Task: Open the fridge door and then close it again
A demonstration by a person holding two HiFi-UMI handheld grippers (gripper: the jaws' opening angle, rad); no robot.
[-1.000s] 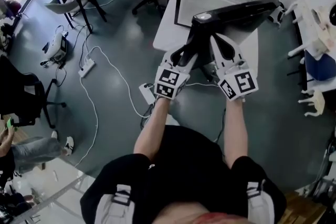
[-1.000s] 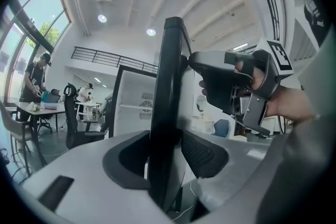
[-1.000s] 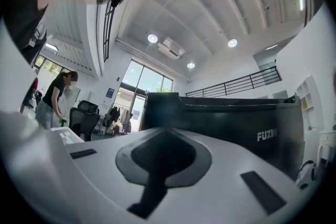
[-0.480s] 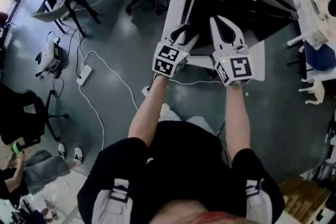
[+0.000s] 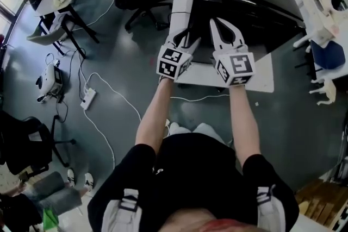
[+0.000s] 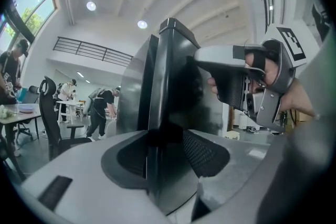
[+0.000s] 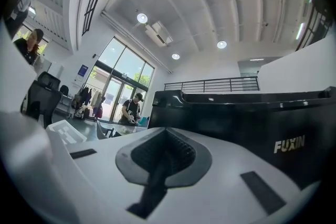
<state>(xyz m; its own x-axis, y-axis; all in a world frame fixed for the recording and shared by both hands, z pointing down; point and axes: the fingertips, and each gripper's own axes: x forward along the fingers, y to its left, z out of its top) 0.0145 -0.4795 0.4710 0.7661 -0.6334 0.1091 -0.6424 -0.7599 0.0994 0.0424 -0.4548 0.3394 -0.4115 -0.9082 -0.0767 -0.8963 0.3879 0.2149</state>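
Left gripper (image 5: 185,41) jaws just been opening, straddling the fridge door (image 6: 170,92) edge, not clamped. Door looks nearly shut, so this is the closing step. Right gripper (image 5: 224,35) closed, empty, by the front. Next: push flush, pull left clear.

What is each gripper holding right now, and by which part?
Nothing is gripped. The left gripper straddles the edge of the fridge door, but its jaws have just been opening and seem clear of it. The right gripper is shut and empty.
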